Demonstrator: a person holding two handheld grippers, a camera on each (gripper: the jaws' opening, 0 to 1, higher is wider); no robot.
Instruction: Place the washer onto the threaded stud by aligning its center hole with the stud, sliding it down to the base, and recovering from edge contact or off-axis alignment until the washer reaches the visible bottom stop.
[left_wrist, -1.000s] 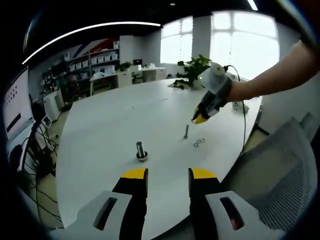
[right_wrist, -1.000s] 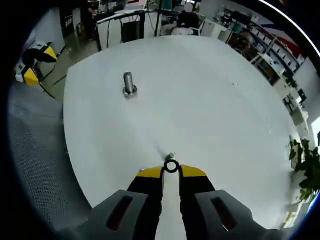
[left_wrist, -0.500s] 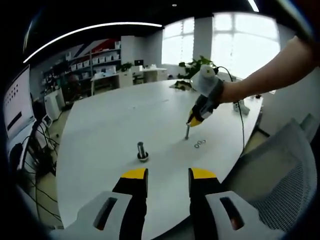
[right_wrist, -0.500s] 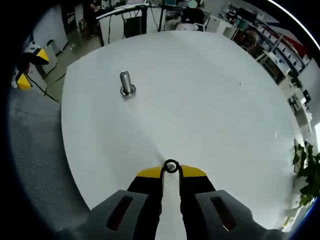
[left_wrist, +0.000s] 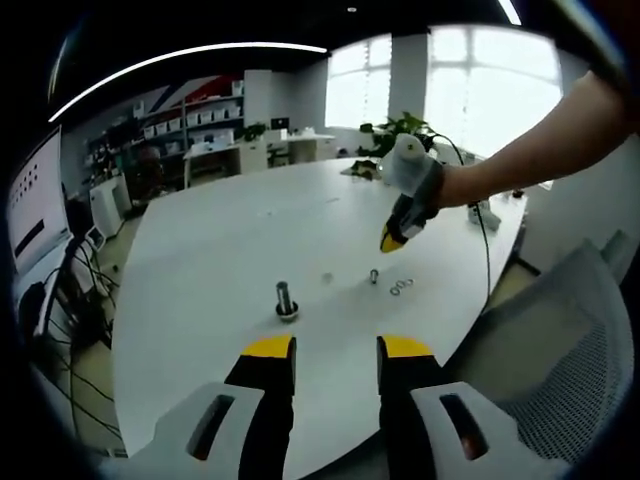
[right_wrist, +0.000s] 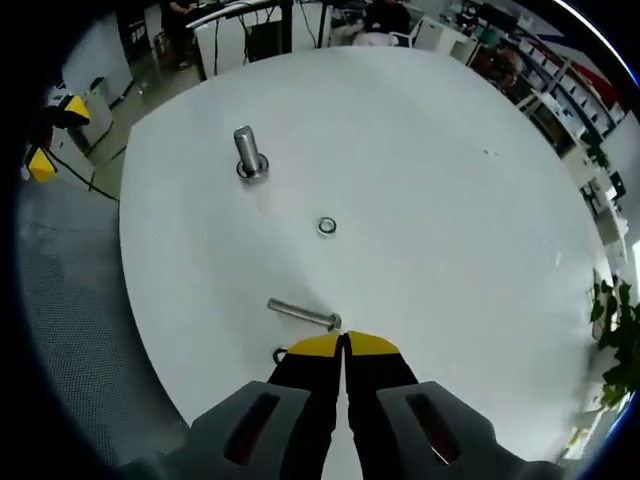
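The right gripper (right_wrist: 343, 343) hung over the white table (right_wrist: 450, 200) with its yellow-tipped jaws pressed together and nothing between them. Just ahead of its tips a slim threaded stud (right_wrist: 303, 314) lay flat on its side, and a spare washer (right_wrist: 280, 354) peeked out beside the left jaw. Farther ahead a loose washer (right_wrist: 327, 225) rested flat on the tabletop, and beyond that, up and left, a stout bolt (right_wrist: 247, 153) stood upright on its base.

To do this step well, I judged the fallen stud would need standing up again, then the washer pinched by its rim and lowered level over the tip.

The left gripper (left_wrist: 334, 348) waited low at the table's near edge, jaws parted and empty. Its view alone showed the right gripper (left_wrist: 394, 240) from the side, raised clear of the surface, with more washers (left_wrist: 402, 287) clustered below it. There the stud (left_wrist: 374, 276) looked a mere stub.
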